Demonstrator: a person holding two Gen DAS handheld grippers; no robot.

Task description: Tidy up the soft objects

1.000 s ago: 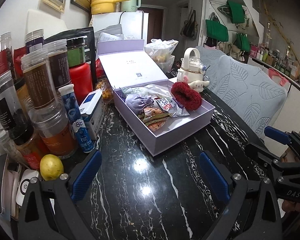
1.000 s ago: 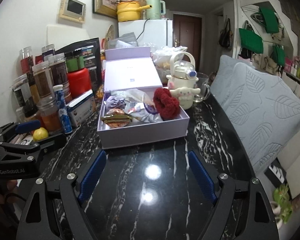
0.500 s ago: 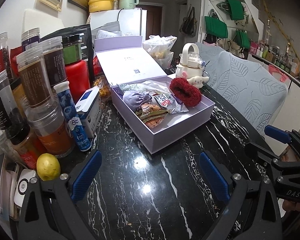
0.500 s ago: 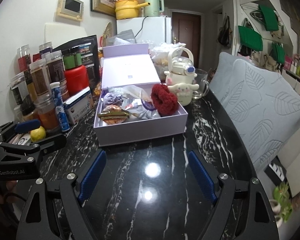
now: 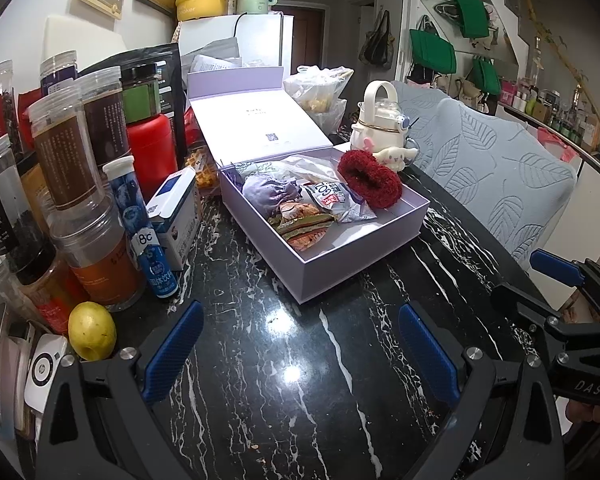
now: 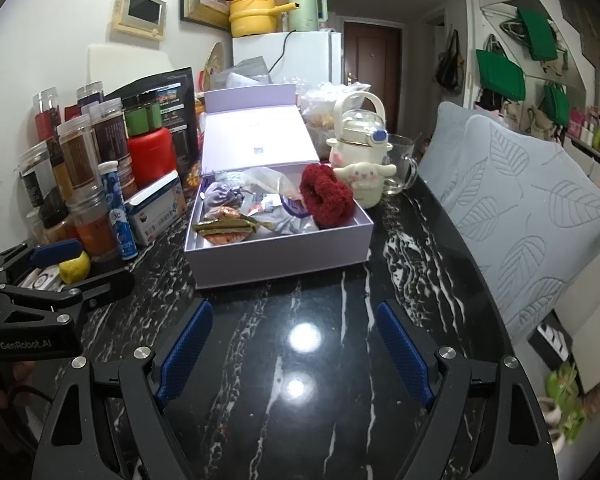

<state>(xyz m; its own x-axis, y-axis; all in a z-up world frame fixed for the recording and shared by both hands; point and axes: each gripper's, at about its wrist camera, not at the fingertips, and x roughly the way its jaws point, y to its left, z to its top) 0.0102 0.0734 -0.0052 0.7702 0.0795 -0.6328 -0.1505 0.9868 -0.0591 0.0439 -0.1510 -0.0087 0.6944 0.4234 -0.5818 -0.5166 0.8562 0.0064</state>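
One lilac box (image 5: 340,256) — one red scrunchie (image 5: 369,179), one purple pouch (image 5: 270,194) inside.

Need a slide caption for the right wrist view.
Open right gripper hovers over black marble table, facing open lilac box holding fuzzy red scrunchie.

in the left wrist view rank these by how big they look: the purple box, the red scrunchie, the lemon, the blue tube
1. purple box
2. red scrunchie
3. Blue tube and lemon: unsure. The tube is longer, the lemon rounder and nearer the camera.
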